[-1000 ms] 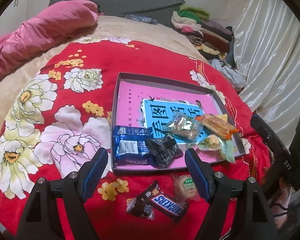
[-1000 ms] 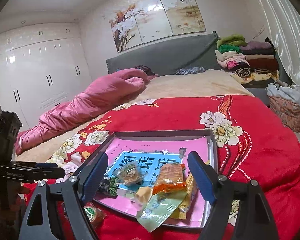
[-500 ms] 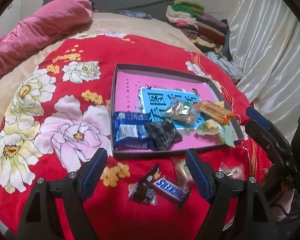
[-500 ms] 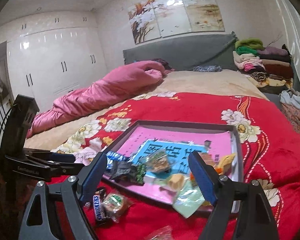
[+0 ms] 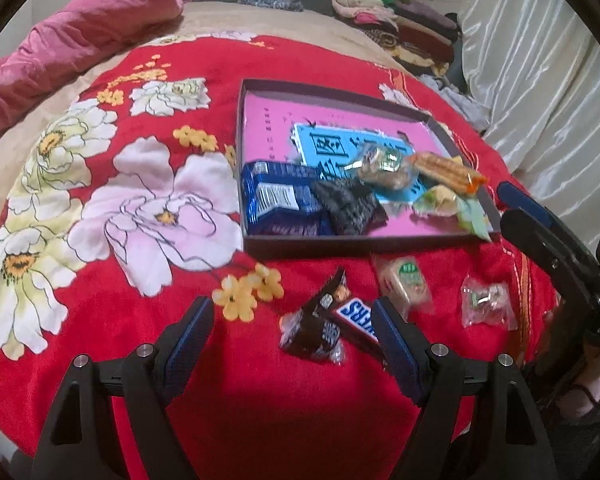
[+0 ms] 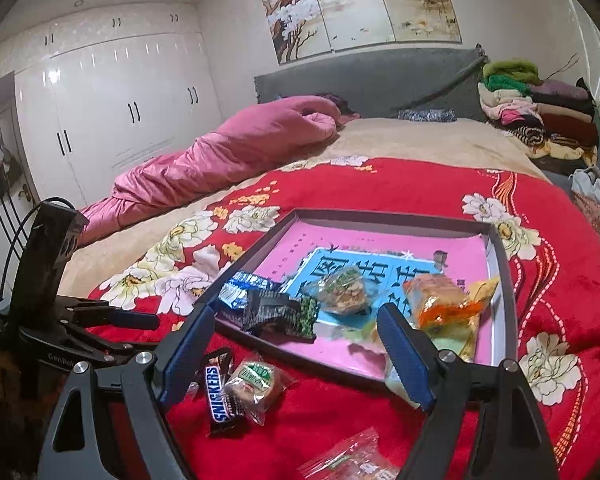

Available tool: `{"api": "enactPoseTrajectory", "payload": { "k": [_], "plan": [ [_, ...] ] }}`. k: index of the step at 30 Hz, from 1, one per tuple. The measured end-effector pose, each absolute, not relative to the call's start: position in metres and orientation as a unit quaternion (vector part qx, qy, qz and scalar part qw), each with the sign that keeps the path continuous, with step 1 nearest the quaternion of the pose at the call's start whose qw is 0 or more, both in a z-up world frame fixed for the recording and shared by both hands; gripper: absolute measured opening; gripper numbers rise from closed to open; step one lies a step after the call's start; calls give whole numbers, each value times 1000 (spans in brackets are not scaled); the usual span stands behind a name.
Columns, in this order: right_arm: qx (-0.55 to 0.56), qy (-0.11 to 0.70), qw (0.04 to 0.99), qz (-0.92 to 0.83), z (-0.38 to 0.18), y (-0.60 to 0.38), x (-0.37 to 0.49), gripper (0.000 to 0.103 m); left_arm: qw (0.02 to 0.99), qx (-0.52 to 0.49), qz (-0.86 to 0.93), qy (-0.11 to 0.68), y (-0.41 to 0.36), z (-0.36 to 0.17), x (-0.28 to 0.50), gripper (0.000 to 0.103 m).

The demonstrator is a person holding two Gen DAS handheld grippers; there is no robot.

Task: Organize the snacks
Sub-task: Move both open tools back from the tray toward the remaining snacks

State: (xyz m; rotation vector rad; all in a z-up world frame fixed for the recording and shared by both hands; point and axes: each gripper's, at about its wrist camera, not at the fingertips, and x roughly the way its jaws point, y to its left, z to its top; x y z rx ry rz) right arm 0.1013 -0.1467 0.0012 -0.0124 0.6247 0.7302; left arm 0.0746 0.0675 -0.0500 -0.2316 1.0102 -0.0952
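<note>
We are gathering loose snacks into the shallow dark-rimmed box with a pink lining (image 5: pixel 340 246), which is lying just beyond both tongs. Our left tongs (image 5: pixel 290 326) are hovering spread and empty over the brown Snickers bar (image 5: pixel 332 320), while the right tongs (image 6: pixel 296 344) are also standing spread, holding nothing. Next, we judge, the left must drop and pinch the bar, leaving the round green-labelled cake in clear wrap (image 5: pixel 406 280) beside its right finger.

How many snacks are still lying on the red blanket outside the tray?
3 for certain: the Snickers bar with dark wrappers, which may hide another; the green-label cake beside it; a clear-wrapped snack further right.
</note>
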Motion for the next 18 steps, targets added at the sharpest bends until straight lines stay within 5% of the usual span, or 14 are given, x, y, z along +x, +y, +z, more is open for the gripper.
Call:
{"api": "enactPoseTrajectory", "payload": {
  "k": [18],
  "plan": [
    [-6, 393, 846, 361, -34, -128, 109, 83, 860, -88, -54, 501, 61, -72, 72, 82]
  ]
}}
